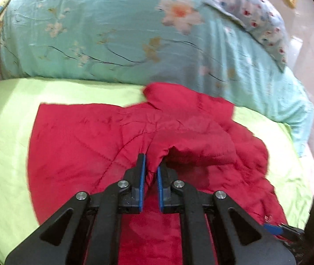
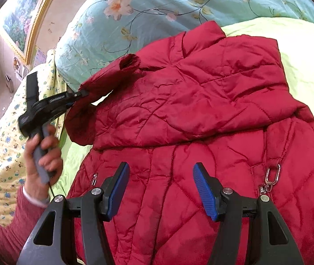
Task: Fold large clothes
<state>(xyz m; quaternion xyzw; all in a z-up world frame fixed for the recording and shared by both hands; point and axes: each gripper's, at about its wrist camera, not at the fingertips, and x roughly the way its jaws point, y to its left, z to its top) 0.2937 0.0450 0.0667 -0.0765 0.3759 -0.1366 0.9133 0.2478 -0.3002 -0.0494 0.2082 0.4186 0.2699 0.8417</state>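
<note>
A red quilted jacket lies spread on a lime-green bed sheet. My left gripper is shut on the jacket's sleeve cuff and holds it lifted above the body. In the right wrist view the left gripper pinches the sleeve at the left, held by a hand. My right gripper is open and empty, hovering over the jacket's lower front between a zip pull and a metal clip.
A folded teal floral quilt and a flowered pillow lie along the far side of the bed. A yellow patterned blanket lies at the left. A gold-framed picture hangs on the wall. The bed edge and floor are at the right.
</note>
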